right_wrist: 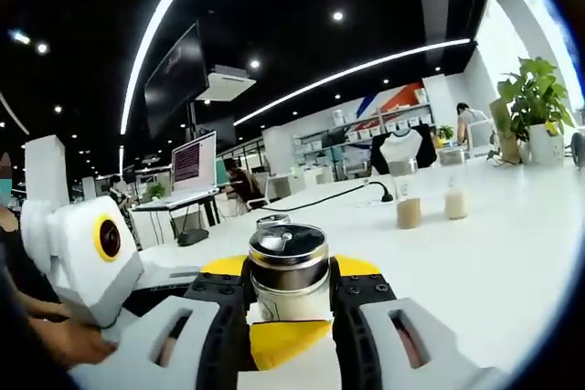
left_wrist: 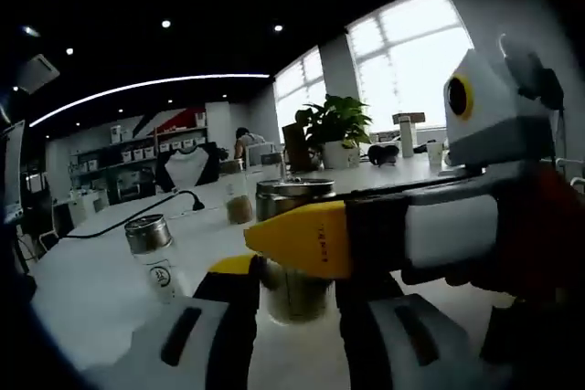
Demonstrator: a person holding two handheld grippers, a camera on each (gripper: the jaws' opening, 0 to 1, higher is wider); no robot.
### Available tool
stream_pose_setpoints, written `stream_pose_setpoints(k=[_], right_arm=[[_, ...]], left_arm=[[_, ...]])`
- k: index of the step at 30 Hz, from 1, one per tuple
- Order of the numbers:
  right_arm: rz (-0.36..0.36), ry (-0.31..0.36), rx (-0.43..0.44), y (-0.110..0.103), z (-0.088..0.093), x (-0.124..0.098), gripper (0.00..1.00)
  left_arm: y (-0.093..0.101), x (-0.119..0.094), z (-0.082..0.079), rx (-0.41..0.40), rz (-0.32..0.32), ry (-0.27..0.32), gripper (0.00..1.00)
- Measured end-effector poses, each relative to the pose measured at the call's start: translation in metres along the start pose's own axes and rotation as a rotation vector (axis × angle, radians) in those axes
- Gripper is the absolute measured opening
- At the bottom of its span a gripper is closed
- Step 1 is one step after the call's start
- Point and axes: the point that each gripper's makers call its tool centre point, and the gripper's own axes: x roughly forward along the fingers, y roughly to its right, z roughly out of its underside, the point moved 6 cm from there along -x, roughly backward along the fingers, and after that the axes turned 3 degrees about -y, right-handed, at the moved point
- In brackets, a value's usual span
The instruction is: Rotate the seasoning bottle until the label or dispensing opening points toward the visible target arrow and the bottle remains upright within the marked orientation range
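Fingers (right_wrist: pixel 288 317), right: clamped on bottle (right_wrist: pixel 289 271), upright on worktop (right_wrist: pixel 512 253). Fingers (left_wrist: pixel 297 317), left: flanking bottle; grip indeterminate.

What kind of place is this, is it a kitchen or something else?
Probably an open-plan office or lab, not a kitchen: a long white table, a laptop on a desk, shelving along the far wall and a potted plant.

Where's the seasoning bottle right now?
In the right gripper view the seasoning bottle stands upright on the white table, low centre between the right gripper's jaws, with the left gripper to its left.
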Motion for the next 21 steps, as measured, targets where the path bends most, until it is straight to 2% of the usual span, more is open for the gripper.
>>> stream_pose_setpoints(k=[2, 4, 7, 9, 10, 12, 13, 14, 16, 21], right_arm=[[-0.033, 0.0, 0.004, 0.004, -0.002, -0.002, 0.32], [-0.089, 0.008, -0.012, 0.005, -0.005, -0.002, 0.32], [-0.169, 0.005, 0.036, 0.01, -0.01, -0.003, 0.32], [-0.191, -0.003, 0.028, 0.01, -0.01, -0.003, 0.32], [-0.217, -0.006, 0.019, 0.009, -0.011, -0.003, 0.32], [-0.218, -0.016, 0.014, 0.01, -0.01, -0.001, 0.32], [-0.221, -0.019, 0.021, 0.01, -0.01, -0.001, 0.32], [-0.221, -0.02, 0.036, 0.011, -0.01, 0.0, 0.32], [-0.223, -0.001, 0.093, 0.012, -0.011, 0.001, 0.33], [-0.234, -0.048, 0.123, 0.012, -0.013, 0.004, 0.32]], left_arm=[[-0.001, -0.001, -0.001, 0.002, 0.089, 0.013, 0.34], [-0.005, -0.002, -0.003, -0.019, 0.144, 0.038, 0.33], [-0.009, -0.003, -0.006, -0.033, 0.185, 0.063, 0.33], [-0.009, -0.003, -0.007, -0.076, 0.219, 0.061, 0.33], [-0.01, -0.001, -0.006, -0.077, 0.224, 0.063, 0.33], [-0.008, -0.001, -0.007, -0.069, 0.219, 0.052, 0.33], [-0.008, -0.002, -0.007, -0.036, 0.199, 0.047, 0.33], [-0.008, -0.002, -0.007, -0.014, 0.181, 0.05, 0.33], [-0.006, -0.003, -0.008, -0.023, 0.157, 0.065, 0.33], [-0.009, -0.003, -0.007, 0.004, 0.141, 0.075, 0.33]])
